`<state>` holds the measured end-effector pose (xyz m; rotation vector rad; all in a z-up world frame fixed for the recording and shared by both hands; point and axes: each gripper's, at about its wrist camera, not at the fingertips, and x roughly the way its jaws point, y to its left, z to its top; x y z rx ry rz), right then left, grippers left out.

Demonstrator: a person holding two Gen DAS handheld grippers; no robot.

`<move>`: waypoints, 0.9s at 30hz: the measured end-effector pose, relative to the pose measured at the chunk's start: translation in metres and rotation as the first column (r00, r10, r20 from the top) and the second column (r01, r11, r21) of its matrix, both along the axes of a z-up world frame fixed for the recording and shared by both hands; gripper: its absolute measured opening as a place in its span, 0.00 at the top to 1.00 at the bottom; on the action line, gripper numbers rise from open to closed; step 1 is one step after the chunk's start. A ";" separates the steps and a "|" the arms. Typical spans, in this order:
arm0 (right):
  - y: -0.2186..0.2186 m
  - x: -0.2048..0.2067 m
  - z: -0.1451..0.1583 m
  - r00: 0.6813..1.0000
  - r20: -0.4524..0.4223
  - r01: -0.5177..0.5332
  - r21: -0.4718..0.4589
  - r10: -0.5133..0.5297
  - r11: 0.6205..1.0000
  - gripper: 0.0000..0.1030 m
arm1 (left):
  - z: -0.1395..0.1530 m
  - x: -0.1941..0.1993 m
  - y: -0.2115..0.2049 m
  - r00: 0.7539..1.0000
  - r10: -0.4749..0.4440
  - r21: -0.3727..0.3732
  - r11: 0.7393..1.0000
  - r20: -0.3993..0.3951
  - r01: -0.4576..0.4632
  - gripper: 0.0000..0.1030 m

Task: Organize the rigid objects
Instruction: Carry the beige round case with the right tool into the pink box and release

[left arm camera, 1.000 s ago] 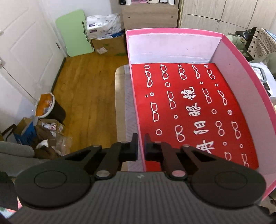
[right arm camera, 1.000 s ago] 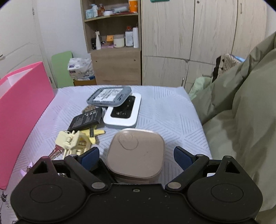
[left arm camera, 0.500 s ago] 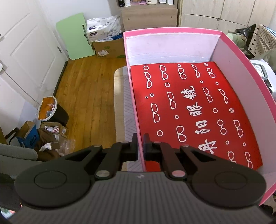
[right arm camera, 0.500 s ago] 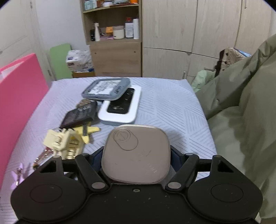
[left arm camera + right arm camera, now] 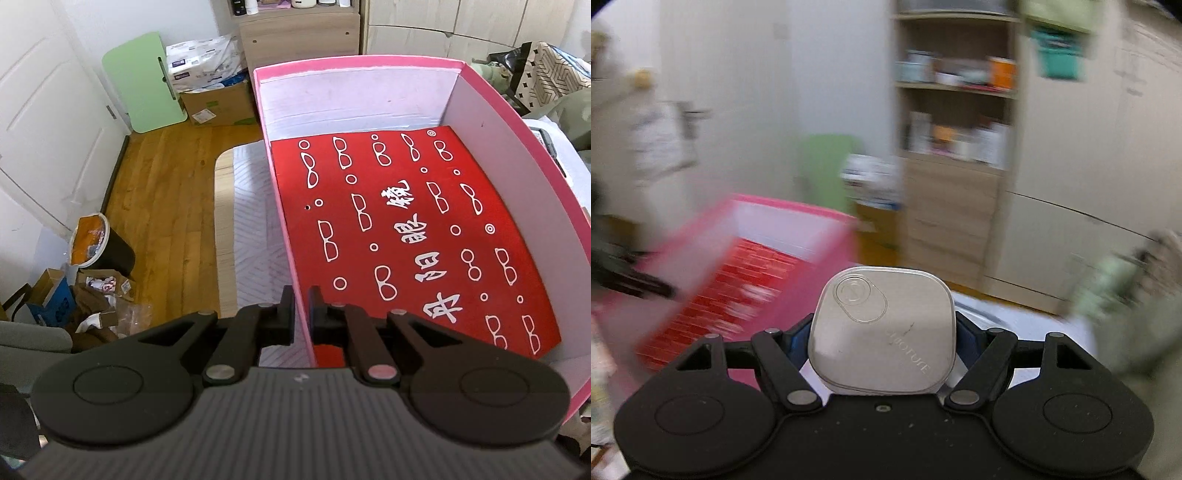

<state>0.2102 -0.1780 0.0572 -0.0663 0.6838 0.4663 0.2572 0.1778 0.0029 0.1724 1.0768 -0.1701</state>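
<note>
Bedroom setting: wood floor (image 5: 159,206), a shelf unit (image 5: 955,122) at the far wall, and a bed with a patterned cover (image 5: 251,236) carrying a pink box (image 5: 517,122) lined with a red printed sheet (image 5: 406,236).

Your left tool (image 5: 302,314) is pinched on the box's left wall, one finger outside and one inside, at the near end. It is steadying the box.

Your right tool (image 5: 882,332) is clamped on a beige case (image 5: 882,328), blue pads pressing its left and right sides. The case is lifted clear of the bed, with the box seen to the left beyond it. Its jaws have just been closing onto the case.

Orientation: the case is a rounded near-square with no clear long axis. Its lid faces up toward the camera, and the oval badge (image 5: 860,299) sits at the far left corner.

Risks, as judged: the right view is heavily blurred, suggesting a fast swing. The pads hold smooth rounded edges, so the case could slip or twist out. A low approach could clip the box's right wall, and the left pinch could tilt the box.
</note>
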 end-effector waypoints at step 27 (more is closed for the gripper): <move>0.226 0.159 -0.083 0.811 -0.524 -0.314 -0.011 0.262 0.949 0.23 | -0.003 0.001 0.001 1.000 -0.015 -0.028 1.000 0.002 0.015 0.93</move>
